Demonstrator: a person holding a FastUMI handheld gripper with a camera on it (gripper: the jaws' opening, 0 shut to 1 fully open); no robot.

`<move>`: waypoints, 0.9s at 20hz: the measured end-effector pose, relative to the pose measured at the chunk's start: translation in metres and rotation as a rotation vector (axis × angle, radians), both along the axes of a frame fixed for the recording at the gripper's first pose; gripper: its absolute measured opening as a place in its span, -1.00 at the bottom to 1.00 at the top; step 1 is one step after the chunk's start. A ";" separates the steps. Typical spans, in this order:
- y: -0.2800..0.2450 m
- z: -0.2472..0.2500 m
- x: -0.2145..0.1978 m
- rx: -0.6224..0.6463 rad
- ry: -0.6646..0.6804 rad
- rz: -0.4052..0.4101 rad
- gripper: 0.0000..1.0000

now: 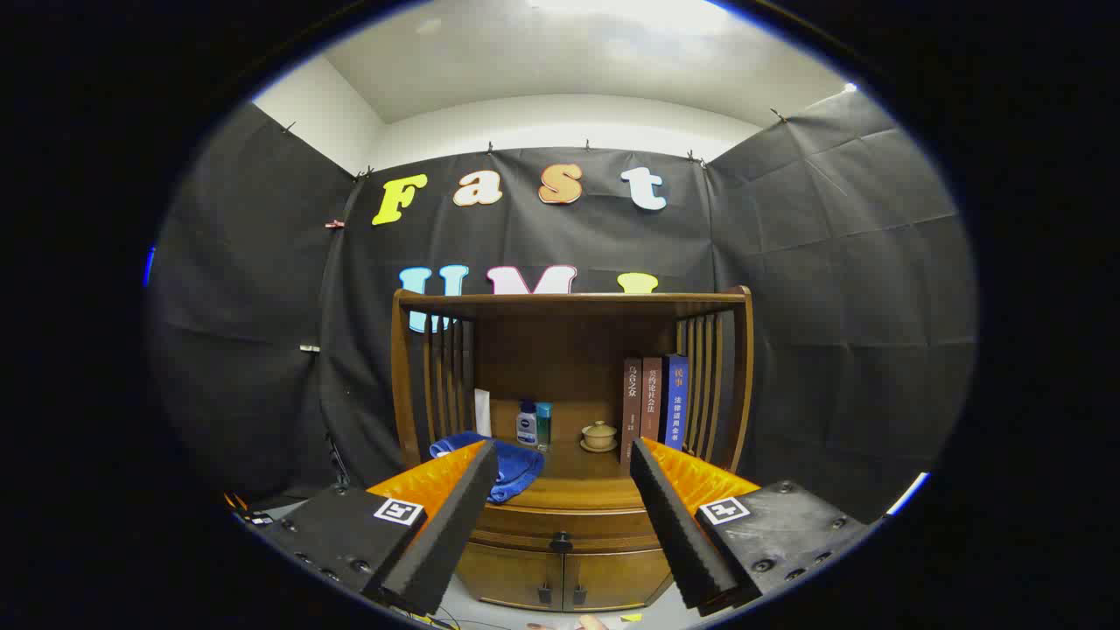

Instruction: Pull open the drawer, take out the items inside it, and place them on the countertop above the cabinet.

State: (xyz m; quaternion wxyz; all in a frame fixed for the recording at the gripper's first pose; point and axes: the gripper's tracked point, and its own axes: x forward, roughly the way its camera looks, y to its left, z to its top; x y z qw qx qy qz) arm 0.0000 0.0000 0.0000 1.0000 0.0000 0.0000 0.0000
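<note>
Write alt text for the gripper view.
The gripper is open, its fingers spread apart in front of a wooden cabinet whose drawer is shut. On the countertop sit a blue cloth, two small bottles, a lidded cup and three upright books.

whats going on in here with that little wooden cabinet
A handheld claw is open and empty, aimed at the wooden cabinet ahead of it. The drawer with its dark knob looks shut. On the countertop sit a blue cloth, two small bottles, a lidded cup and three books.
</note>
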 end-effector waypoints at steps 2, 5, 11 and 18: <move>-0.003 -0.003 0.001 0.001 0.007 -0.008 0.97; -0.006 -0.005 0.002 0.004 0.017 -0.012 0.98; -0.013 -0.001 0.007 -0.013 0.022 -0.021 0.98; -0.019 0.009 0.010 -0.007 0.004 -0.038 0.97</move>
